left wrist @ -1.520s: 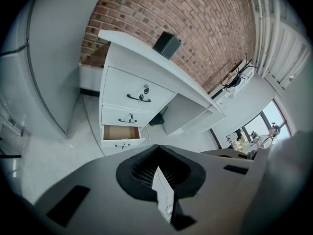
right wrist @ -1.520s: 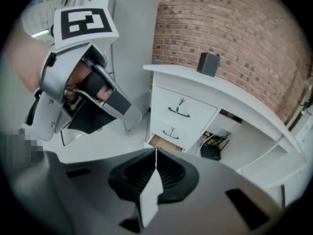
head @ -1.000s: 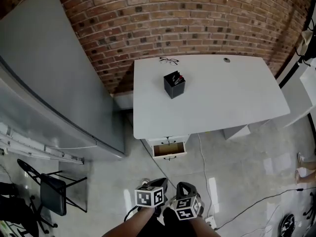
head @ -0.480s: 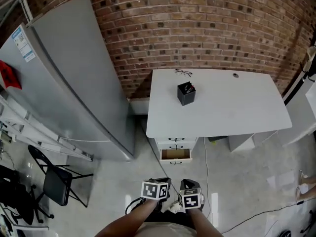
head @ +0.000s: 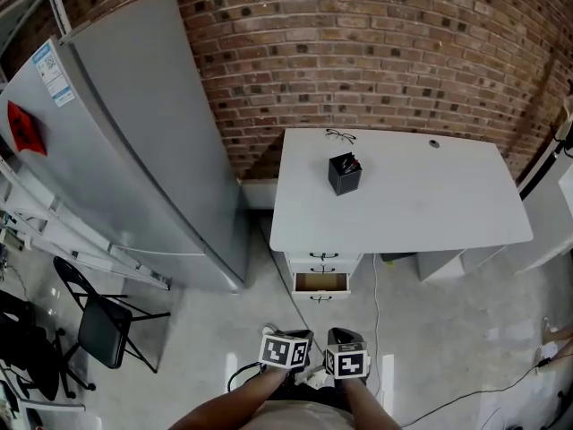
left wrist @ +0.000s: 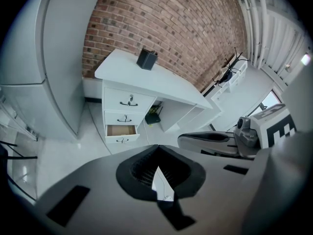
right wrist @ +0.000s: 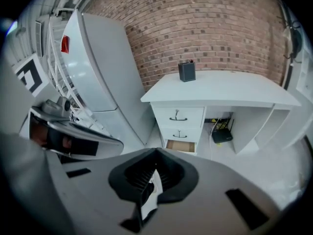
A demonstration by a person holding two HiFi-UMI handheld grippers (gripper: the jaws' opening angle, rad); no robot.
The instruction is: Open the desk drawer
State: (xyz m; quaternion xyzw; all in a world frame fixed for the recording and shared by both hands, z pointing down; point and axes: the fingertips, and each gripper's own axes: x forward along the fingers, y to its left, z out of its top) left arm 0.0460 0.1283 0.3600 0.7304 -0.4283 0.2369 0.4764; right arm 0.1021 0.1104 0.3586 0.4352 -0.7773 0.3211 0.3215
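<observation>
Bottom drawer (head: 320,282) of the white desk (head: 405,206) stands pulled out; the 2 above it are shut. I hold the left gripper (head: 287,344) and right gripper (head: 346,348) well apart from it, jaws together, empty. Refrigerator (head: 134,141) label (head: 51,70): print unreadable.

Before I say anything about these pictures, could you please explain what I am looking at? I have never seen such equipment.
A person stands holding a left hand-held gripper and a right hand-held gripper, each with a cube of square markers. The head view comes from a camera on the person's head, looking down. The two gripper views come from cameras riding on those tools. Both have their jaws together and hold nothing. Ahead is a white desk with a black pen holder and eyeglasses on it. Its bottom drawer is open.
</observation>
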